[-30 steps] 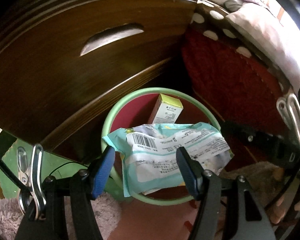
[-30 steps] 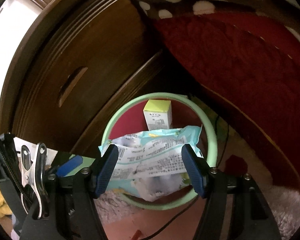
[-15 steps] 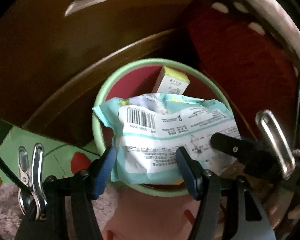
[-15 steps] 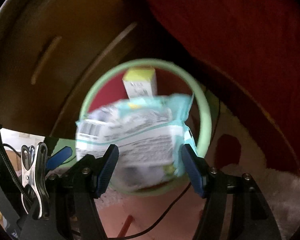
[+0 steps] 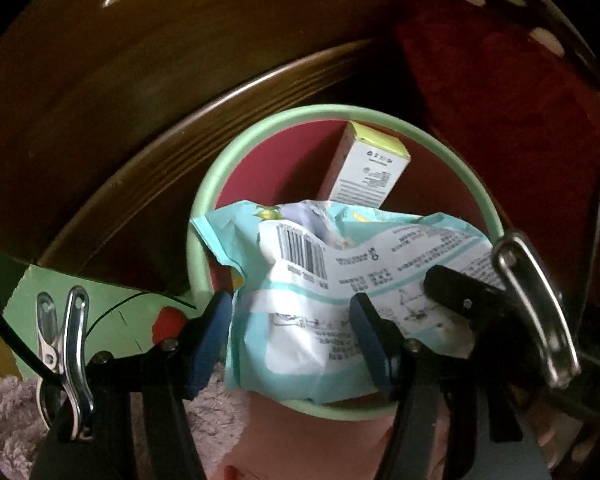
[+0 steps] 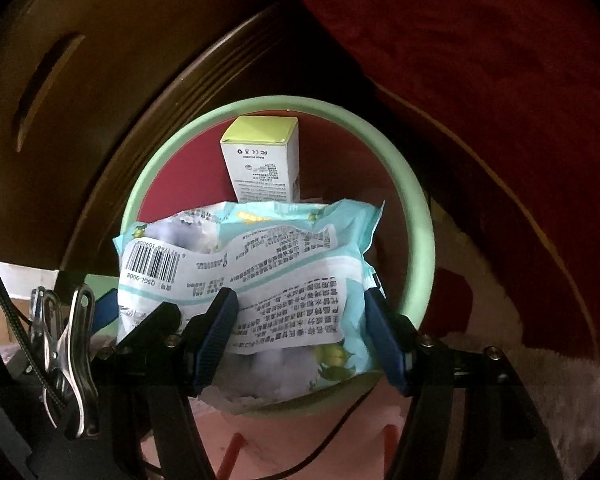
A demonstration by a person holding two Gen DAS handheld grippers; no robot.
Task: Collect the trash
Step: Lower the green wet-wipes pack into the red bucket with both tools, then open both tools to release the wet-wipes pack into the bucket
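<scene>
- One wet-wipe style packet (image 6: 256,280), one small carton (image 6: 264,160), one round bin (image 6: 420,240), two grippers.
- The packet is a crumpled, soft plastic pack, pale turquoise with a white printed panel, a barcode (image 5: 302,250) near one end and dense lines of small text; yellow-green fruit art shows at its lower corner in the right wrist view.
- It lies across the mouth of the bin (image 5: 204,216), one sealed end overhanging the rim on the barcode side.
- The left gripper (image 5: 294,338) has its blue pads on either side of the barcode half; the right gripper (image 6: 300,332) brackets the other half, its pads at the packet's sides. Both appear clenched on the packet, which sags between them.
- The carton (image 5: 364,172), white with a yellow-green top and small print, stands tilted inside the bin against the far wall, behind the packet.
- The bin has a mint-green rim and a dark red inside.
- Dark wooden furniture (image 6: 100,92) with a slot handle curves just behind the bin; a red blanket (image 6: 480,80) hangs beside it on the other side.
- A pink fluffy rug (image 6: 560,400) lies under the bin, with a thin black cable (image 6: 340,428) crossing it.
</scene>
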